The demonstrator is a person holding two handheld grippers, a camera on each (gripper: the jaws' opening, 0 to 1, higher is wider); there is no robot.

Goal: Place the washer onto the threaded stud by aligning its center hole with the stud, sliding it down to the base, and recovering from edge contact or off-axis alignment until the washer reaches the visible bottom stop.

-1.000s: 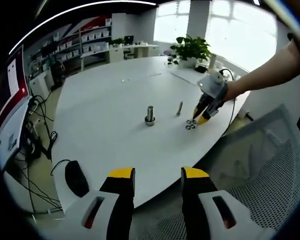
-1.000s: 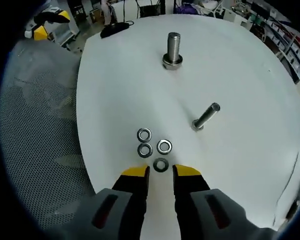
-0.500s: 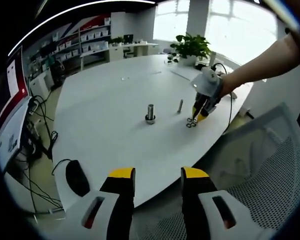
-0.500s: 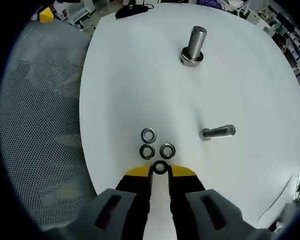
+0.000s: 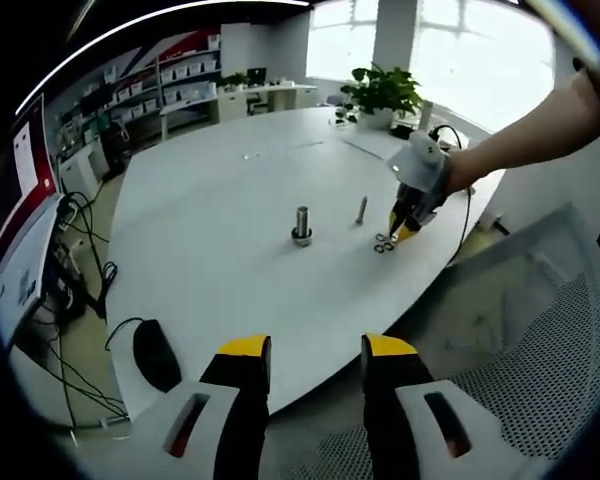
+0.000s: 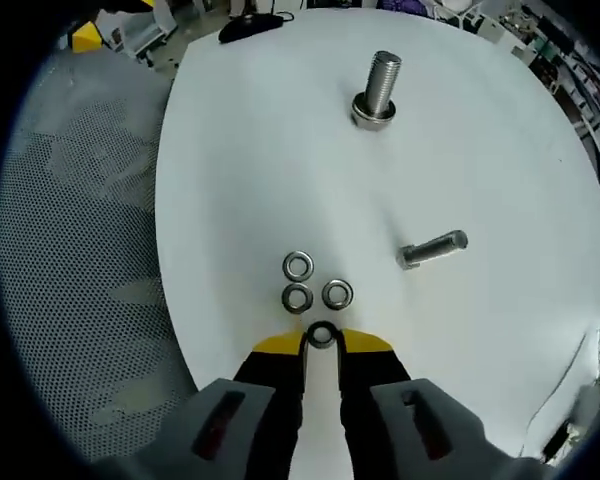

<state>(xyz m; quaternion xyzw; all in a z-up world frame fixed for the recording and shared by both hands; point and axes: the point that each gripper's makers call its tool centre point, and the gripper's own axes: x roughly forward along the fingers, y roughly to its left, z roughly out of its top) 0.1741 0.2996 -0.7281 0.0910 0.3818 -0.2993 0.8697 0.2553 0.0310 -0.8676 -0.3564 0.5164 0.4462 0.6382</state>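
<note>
Right gripper view: right gripper (image 6: 321,342) pinching the nearest washer (image 6: 322,335) at the white table (image 6: 240,150) edge; lift straight, keep it level, centre its hole over the upright threaded stud (image 6: 380,88); left gripper (image 5: 315,352) parted, empty.

Right gripper (image 6: 321,342) tipped down at the table edge with jaws nearly closed, pinching a washer (image 6: 321,335) between the yellow tips, bare forearm (image 5: 540,135) stretched out behind it, while left gripper (image 5: 306,347) hangs back low off the table, jaws parted and holding nothing.
</note>
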